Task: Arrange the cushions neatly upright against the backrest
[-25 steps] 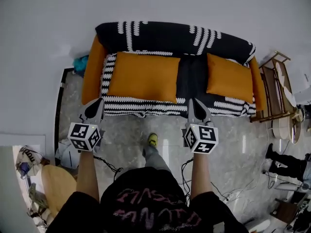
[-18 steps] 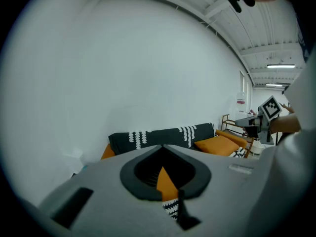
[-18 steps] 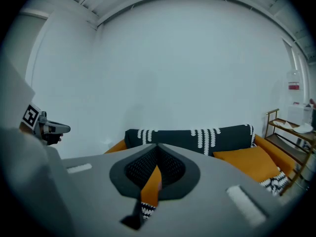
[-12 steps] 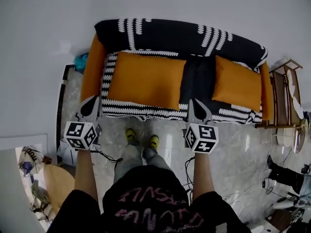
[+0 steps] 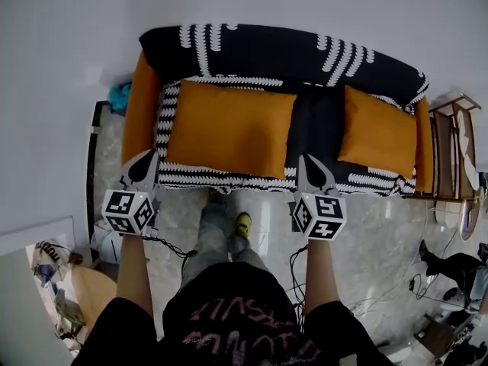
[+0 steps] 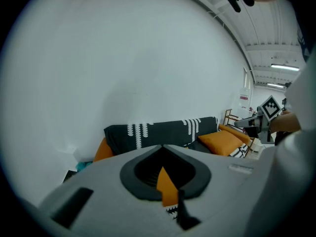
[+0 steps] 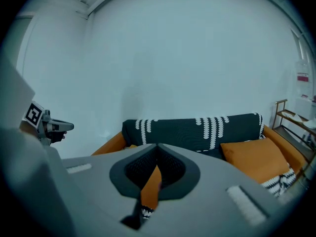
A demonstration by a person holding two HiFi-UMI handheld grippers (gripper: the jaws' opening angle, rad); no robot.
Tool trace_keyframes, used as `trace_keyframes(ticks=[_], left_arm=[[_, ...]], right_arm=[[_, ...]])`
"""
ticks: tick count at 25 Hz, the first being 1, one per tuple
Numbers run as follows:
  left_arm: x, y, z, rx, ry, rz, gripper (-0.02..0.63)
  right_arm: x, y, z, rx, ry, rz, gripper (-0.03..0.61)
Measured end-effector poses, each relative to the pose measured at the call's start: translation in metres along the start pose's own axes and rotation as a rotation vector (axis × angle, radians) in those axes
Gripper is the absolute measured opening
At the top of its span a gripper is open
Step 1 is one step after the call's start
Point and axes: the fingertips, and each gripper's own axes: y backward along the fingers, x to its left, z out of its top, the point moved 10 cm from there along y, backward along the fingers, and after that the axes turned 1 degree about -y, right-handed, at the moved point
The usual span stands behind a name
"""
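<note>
Two orange cushions lie flat on the sofa seat: a large cushion (image 5: 229,126) on the left, a smaller cushion (image 5: 379,139) (image 7: 256,159) on the right. Behind them rises the black backrest (image 5: 274,56) (image 6: 163,132) with white patterned stripes. My left gripper (image 5: 149,157) hovers just before the seat's front left corner, jaws shut and empty. At the seat's front edge, between the two cushions, hangs my right gripper (image 5: 306,161), also shut with nothing in it. Neither touches a cushion. Each gripper view shows shut jaws with the sofa beyond.
Orange armrests (image 5: 141,105) flank the seat. A wooden rack (image 5: 448,155) stands right of the sofa. Cables (image 5: 171,252) trail over the marble floor by my feet. A round wooden table (image 5: 85,296) sits at lower left; another person's legs (image 5: 457,265) are at lower right.
I have stepped toward the sofa, which has grown larger in the head view. Both grippers have come forward and down to the seat's front edge, still shut.
</note>
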Motion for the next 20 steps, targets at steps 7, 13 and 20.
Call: trace_keyframes(ticks=[7, 13, 20], left_arm=[[0.043, -0.062, -0.017, 0.087, -0.011, -0.027, 0.002], [0.073, -0.113, -0.041, 0.171, -0.012, -0.042, 0.060], [0.095, -0.160, -0.078, 0.264, 0.034, -0.073, 0.087]], right_arm=[[-0.009, -0.061, -0.013, 0.066, 0.009, -0.044, 0.011], [-0.022, -0.107, -0.034, 0.126, -0.008, -0.073, 0.011], [-0.030, -0.159, -0.063, 0.219, -0.038, -0.068, 0.061]])
